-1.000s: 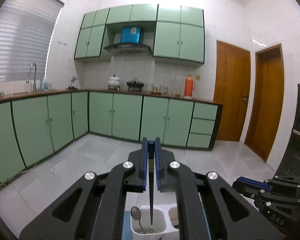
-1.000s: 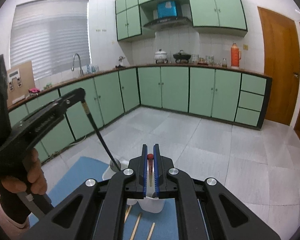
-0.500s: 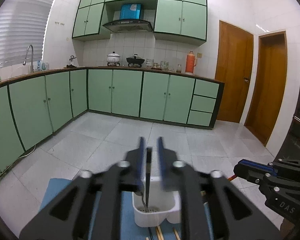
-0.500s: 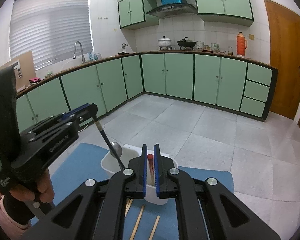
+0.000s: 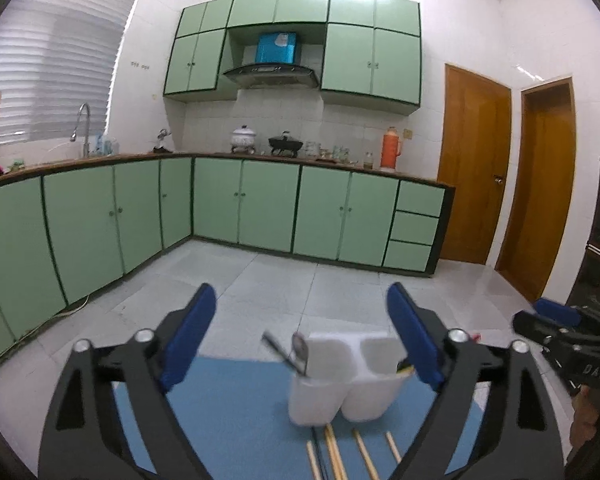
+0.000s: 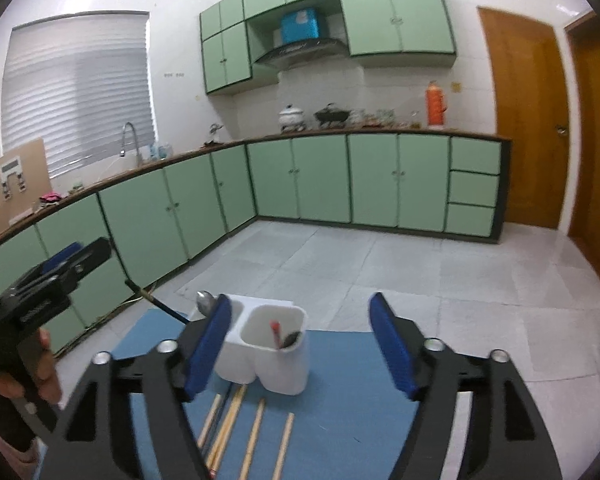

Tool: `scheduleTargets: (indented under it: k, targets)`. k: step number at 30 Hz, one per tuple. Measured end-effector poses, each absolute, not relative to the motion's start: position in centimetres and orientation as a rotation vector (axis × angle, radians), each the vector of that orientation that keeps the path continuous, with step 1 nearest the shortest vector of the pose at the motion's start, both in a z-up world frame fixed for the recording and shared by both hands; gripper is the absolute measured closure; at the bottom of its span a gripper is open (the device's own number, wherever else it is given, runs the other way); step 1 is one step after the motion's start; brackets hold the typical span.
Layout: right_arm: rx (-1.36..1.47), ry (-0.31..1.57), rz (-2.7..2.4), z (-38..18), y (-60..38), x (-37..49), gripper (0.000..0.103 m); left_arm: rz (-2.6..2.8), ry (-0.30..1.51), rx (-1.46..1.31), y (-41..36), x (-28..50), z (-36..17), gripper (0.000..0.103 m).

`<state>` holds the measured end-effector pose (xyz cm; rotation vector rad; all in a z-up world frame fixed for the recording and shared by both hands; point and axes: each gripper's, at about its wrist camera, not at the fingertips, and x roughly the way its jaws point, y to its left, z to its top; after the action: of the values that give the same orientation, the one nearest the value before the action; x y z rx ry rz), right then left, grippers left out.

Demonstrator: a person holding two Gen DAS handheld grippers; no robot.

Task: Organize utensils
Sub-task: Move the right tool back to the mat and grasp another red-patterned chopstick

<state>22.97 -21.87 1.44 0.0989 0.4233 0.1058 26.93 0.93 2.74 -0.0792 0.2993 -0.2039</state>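
Note:
A white two-compartment holder (image 5: 328,392) (image 6: 276,376) stands on a blue mat (image 6: 340,420). A metal spoon (image 5: 300,354) (image 6: 206,302) and a thin black handle (image 5: 274,345) (image 6: 156,304) lean out of its left cup. A red-tipped utensil (image 6: 276,332) stands in the right cup. My left gripper (image 5: 301,300) is just in front of the holder, jaws opening wide, nothing pressed between them. My right gripper (image 6: 300,300) is likewise opening and empty. Several wooden chopsticks (image 5: 332,456) (image 6: 256,428) lie on the mat before the holder.
The mat lies on a grey tiled floor (image 6: 420,272) in a kitchen with green cabinets (image 5: 268,208) behind. A hand (image 6: 40,368) holds the left gripper's body (image 6: 60,268) at the left edge. The right gripper's body (image 5: 560,336) shows at the right edge. Wooden doors (image 5: 472,168) stand at right.
Both grippers went from shut to wide open. The left let go of the black-handled utensil, the right of the red-tipped one; both now rest in the holder. Both grippers drew back.

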Motion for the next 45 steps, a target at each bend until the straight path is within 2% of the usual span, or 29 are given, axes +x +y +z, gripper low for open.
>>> scheduleTargets:
  k: [4,18,23,27,32,34,36,45]
  targets:
    - [0.092,0.401,0.049,-0.1,-21.9,19.6,0.012,-0.184,0.324,-0.096,1.9,24.1,1.3,0.011]
    - [0.118,0.532,-0.025,-8.8,-20.5,12.3,0.011,-0.148,0.520,0.017,2.6,16.7,-7.3,0.009]
    - [0.114,0.588,-0.018,-11.4,-19.8,10.1,0.017,-0.156,0.573,0.036,2.6,14.7,-9.6,0.009]
    - [0.121,0.638,-0.007,-13.0,-19.2,9.2,0.030,-0.153,0.617,0.031,2.6,13.8,-11.0,0.009]
    - [0.121,0.711,0.046,-14.8,-18.0,8.3,0.052,-0.158,0.662,0.043,2.2,12.7,-12.4,0.009]
    - [0.120,0.747,0.075,-15.5,-17.6,8.1,0.067,-0.160,0.676,0.052,2.0,12.3,-12.9,0.009]
    - [0.122,0.777,0.092,-16.2,-17.1,7.9,0.071,-0.161,0.689,0.055,1.9,12.2,-13.1,0.009]
    - [0.113,0.834,0.130,-17.8,-15.7,7.1,0.074,-0.158,0.730,0.037,1.7,11.5,-14.3,0.009]
